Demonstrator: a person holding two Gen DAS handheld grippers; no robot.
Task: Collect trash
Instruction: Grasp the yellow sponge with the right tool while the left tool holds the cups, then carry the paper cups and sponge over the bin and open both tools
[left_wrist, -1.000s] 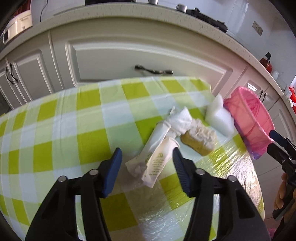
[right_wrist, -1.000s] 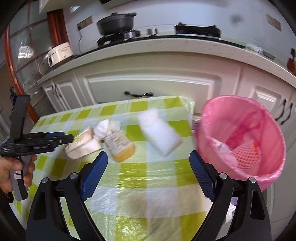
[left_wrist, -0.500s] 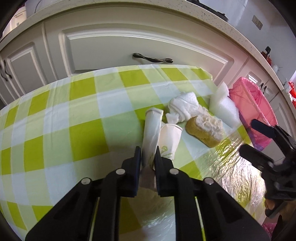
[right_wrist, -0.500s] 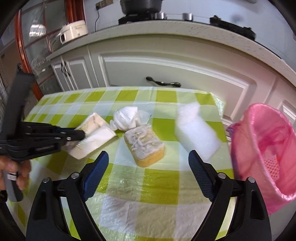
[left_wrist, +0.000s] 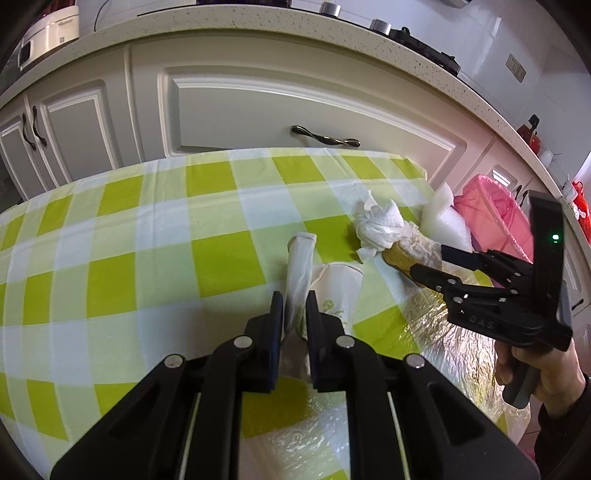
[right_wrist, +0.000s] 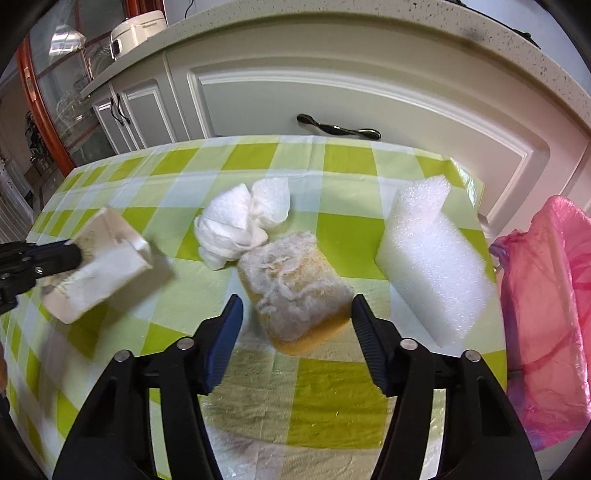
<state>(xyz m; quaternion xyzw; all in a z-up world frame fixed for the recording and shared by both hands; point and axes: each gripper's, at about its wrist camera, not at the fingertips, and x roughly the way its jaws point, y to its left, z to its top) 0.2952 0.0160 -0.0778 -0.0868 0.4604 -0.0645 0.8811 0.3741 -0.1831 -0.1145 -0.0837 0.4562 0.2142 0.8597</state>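
Note:
My left gripper (left_wrist: 294, 308) is shut on a flattened white paper cup (left_wrist: 300, 266) and holds it just above the green checked tablecloth (left_wrist: 166, 236); a second crushed cup (left_wrist: 338, 291) lies against it. In the right wrist view the held cups (right_wrist: 107, 254) show at the left. My right gripper (right_wrist: 297, 317) is open, its fingers on either side of a worn yellow sponge (right_wrist: 295, 288). A crumpled white tissue (right_wrist: 240, 221) lies just behind the sponge. A white foam block (right_wrist: 428, 254) sits at the table's right edge. The pink-lined trash bin (right_wrist: 550, 295) stands beside the table on the right.
White kitchen cabinets with a dark drawer handle (right_wrist: 338, 127) stand right behind the table. A clear plastic sheet (right_wrist: 332, 406) covers the near part of the cloth. A rice cooker (right_wrist: 136, 29) sits on the counter at the left.
My left gripper closed on the flattened cup and has lifted it slightly. My right gripper swung left from the bin, moved down to the sponge and narrowed around it.

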